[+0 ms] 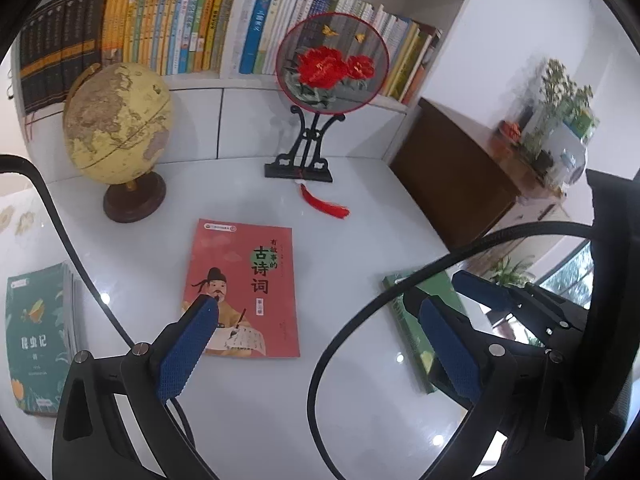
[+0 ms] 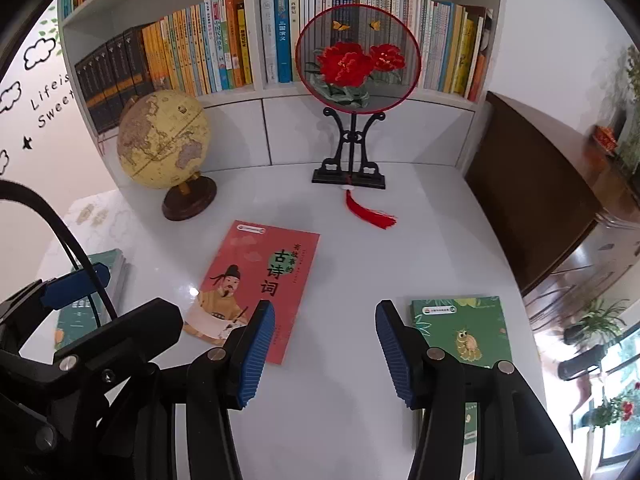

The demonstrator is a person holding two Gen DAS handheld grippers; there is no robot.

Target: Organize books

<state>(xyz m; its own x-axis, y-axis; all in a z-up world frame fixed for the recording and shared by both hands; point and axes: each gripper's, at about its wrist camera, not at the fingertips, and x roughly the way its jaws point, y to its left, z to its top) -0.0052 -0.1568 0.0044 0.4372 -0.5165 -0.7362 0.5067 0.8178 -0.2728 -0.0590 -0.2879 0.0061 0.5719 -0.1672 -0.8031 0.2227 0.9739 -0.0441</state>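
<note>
A red book (image 1: 244, 288) with a scholar on its cover lies flat in the middle of the white desk (image 1: 340, 240); it also shows in the right wrist view (image 2: 256, 292). A dark green stack of books (image 1: 38, 340) lies at the left, seen partly in the right wrist view (image 2: 108, 276). A green book (image 2: 464, 332) with a cartoon insect lies at the right (image 1: 416, 320). My left gripper (image 1: 316, 324) is open and empty, hovering above the red book's near edge. My right gripper (image 2: 326, 328) is open and empty, between the red and green books.
A globe (image 1: 120, 128) stands at the back left and a round embroidered fan on a black stand (image 1: 332, 64) at the back centre, its red tassel (image 1: 324, 204) on the desk. Shelves of upright books (image 1: 172, 20) fill the back. A brown cabinet (image 1: 452, 176) adjoins at the right.
</note>
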